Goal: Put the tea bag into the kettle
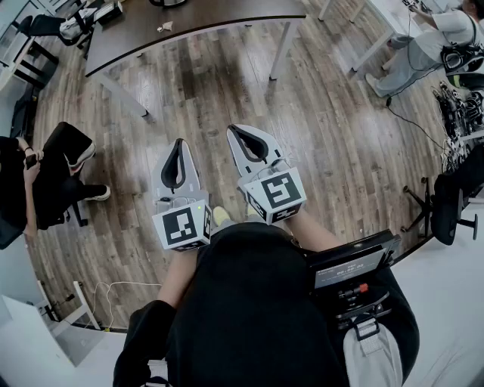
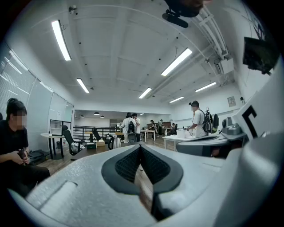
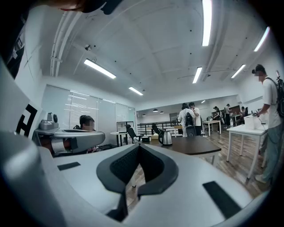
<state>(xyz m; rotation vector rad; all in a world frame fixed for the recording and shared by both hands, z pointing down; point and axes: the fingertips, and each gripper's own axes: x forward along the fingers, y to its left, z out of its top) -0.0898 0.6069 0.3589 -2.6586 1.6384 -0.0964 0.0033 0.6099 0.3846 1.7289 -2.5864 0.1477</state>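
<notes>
Though the task has not begun, I note left gripper [image 1: 178, 153] and right gripper [image 1: 243, 140] both closed, empty, over the floor [image 1: 227, 91]. On the far table [image 3: 195, 145] stands the kettle [image 3: 165, 138]; a pale scrap [image 1: 164, 26] there may be the tea bag. Next: approach the table.

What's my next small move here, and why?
Probably step forward to the dark table: the kettle stands on it, far ahead, while the left gripper and right gripper are shut and empty over the floor.
</notes>
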